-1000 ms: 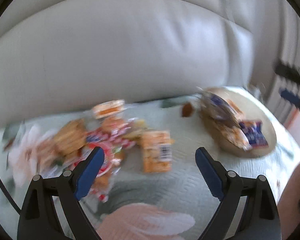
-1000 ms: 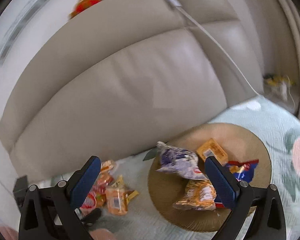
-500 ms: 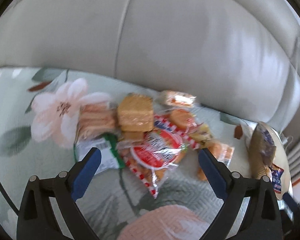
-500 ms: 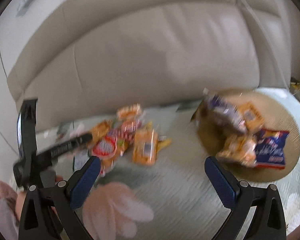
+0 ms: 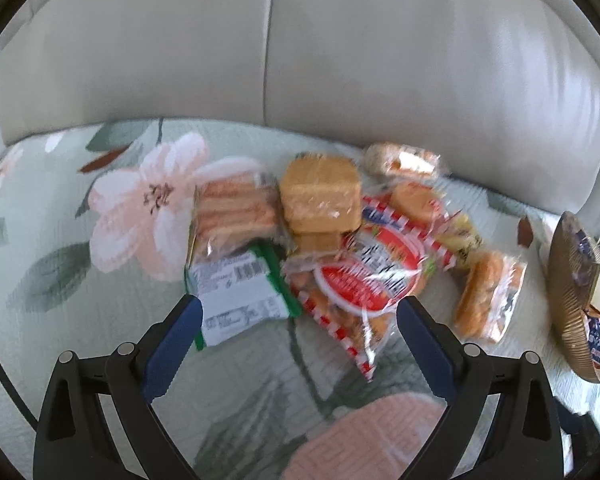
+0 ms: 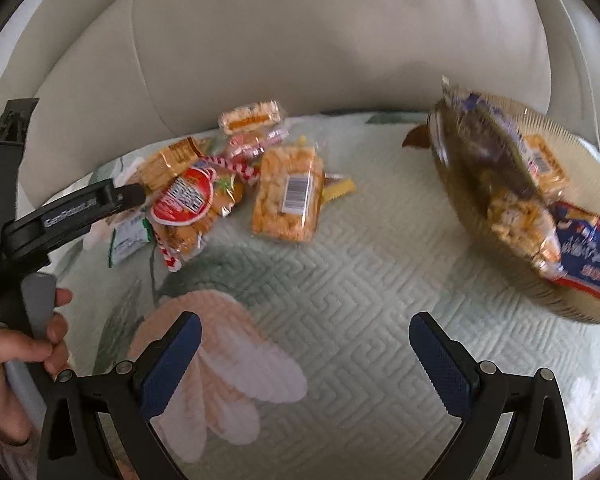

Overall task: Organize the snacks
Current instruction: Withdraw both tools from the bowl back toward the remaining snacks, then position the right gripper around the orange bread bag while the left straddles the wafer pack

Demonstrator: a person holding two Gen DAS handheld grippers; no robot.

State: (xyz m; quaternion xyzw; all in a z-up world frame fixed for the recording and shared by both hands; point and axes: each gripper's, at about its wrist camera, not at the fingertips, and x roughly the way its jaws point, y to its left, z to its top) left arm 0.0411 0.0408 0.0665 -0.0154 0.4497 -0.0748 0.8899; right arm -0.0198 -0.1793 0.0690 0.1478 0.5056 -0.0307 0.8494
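Lower the wide, empty left tool (image 5: 296, 340) squarely over the red-striped snack bag (image 5: 364, 276) in the sofa pile, pinching mid-bag, right tool (image 6: 304, 360) wide, empty beside the basket (image 6: 580, 152)

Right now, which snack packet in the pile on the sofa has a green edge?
The flat white-labelled packet with the green border, lying nearest the left gripper; the others are orange or red.
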